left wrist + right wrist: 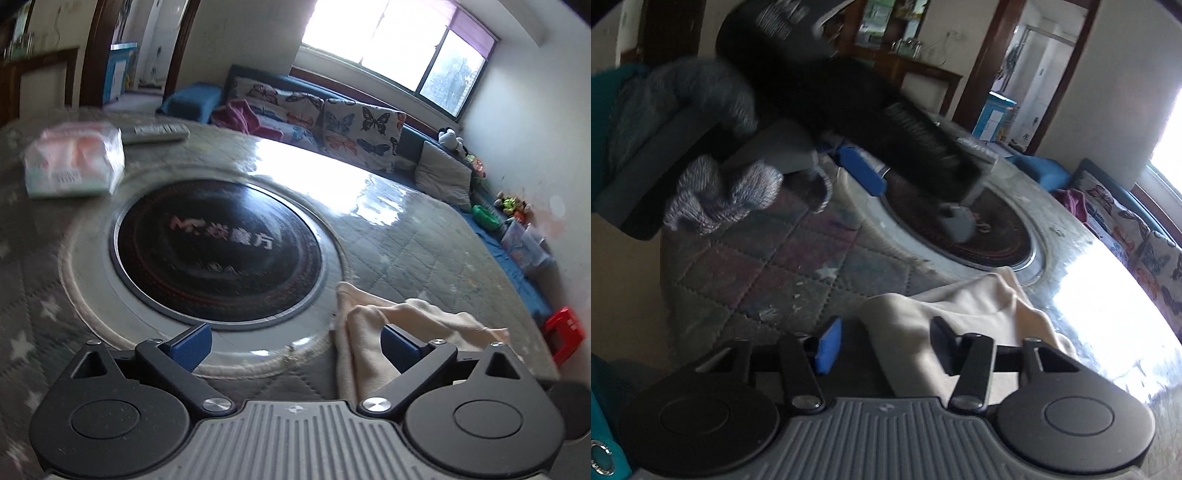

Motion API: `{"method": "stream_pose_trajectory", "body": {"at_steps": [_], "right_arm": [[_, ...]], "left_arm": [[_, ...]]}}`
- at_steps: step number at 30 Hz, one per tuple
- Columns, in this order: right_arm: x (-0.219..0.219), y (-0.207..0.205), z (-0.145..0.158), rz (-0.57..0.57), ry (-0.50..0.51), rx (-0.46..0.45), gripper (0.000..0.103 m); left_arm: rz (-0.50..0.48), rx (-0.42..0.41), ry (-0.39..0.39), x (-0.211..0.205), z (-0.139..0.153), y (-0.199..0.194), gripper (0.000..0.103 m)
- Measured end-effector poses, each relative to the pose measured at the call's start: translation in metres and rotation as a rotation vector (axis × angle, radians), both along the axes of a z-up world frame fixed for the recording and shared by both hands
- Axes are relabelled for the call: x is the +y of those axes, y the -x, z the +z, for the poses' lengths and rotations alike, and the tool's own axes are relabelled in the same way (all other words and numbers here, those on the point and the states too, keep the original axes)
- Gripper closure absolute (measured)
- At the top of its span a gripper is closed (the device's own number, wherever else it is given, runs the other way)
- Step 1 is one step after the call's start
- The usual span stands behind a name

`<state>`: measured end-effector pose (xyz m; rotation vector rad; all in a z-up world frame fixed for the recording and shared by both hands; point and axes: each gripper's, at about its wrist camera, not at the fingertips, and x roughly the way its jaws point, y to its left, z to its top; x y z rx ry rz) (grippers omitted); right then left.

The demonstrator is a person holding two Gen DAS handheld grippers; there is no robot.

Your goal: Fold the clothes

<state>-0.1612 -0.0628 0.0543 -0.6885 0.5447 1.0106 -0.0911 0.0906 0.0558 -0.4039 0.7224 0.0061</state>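
My right tongs [882, 347] straddle the soft cream cloth [960, 306], not yet clamped; left tongs [295, 345] gape empty, so I may pinch several layers.

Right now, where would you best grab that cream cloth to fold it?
Probably at the raised, rumpled corner of the cream cloth, coming from above and the near side. That fold stands up off the quilted table cover, so the right gripper, whose jaws already straddle it, has an edge to pinch.
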Motion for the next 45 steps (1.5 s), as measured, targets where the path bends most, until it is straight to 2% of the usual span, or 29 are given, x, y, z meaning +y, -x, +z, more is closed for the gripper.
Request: {"method": "stream_pose_trajectory", "body": {"at_steps": [1,3,6,11,15,19,26,29,31,32,34,37,42,45], "right_arm": [[0.003,0.0,-0.003,-0.001,0.007,-0.003,0.058],[0.006,0.0,-0.006,-0.015,0.017,-0.012,0.073],[-0.001,-0.008,-0.001,-0.055,-0.038,0.029,0.088],[-0.022,-0.022,0.019,-0.124,-0.174,0.125,0.091],[-0.036,-0.029,0.028,-0.151,-0.239,0.156,0.092],[-0.045,-0.029,0.035,-0.151,-0.266,0.164,0.092],[-0.056,-0.027,0.041,-0.138,-0.285,0.164,0.093],[-0.062,-0.026,0.043,-0.135,-0.298,0.17,0.093],[-0.063,-0.026,0.041,-0.125,-0.294,0.174,0.093],[-0.063,-0.027,0.041,-0.12,-0.292,0.176,0.093],[-0.064,-0.027,0.04,-0.11,-0.288,0.183,0.093],[-0.065,-0.027,0.037,-0.106,-0.284,0.186,0.092],[-0.075,-0.025,0.036,-0.126,-0.29,0.206,0.085],[-0.097,-0.023,0.039,-0.196,-0.327,0.208,0.081]], "left_arm": [[-0.002,0.005,0.021,0.0,-0.001,-0.001,0.006],[-0.003,0.013,0.058,-0.002,-0.001,-0.003,0.006],[0.005,0.026,0.112,-0.003,-0.002,-0.006,0.006],[0.039,0.066,0.213,0.0,-0.008,-0.013,0.006],[0.043,0.107,0.317,0.0,-0.017,-0.019,0.006],[0.025,0.147,0.409,-0.005,-0.024,-0.028,0.017],[0.013,0.19,0.521,-0.013,-0.035,-0.039,0.033],[0.013,0.206,0.565,-0.014,-0.041,-0.041,0.046],[0.016,0.217,0.596,-0.013,-0.046,-0.041,0.058],[0.02,0.222,0.605,-0.012,-0.048,-0.041,0.062],[0.03,0.229,0.609,-0.01,-0.051,-0.04,0.075],[0.032,0.231,0.607,-0.008,-0.054,-0.039,0.085],[0.016,0.221,0.565,-0.009,-0.052,-0.037,0.087],[0.001,0.211,0.53,-0.011,-0.049,-0.035,0.087]]}}
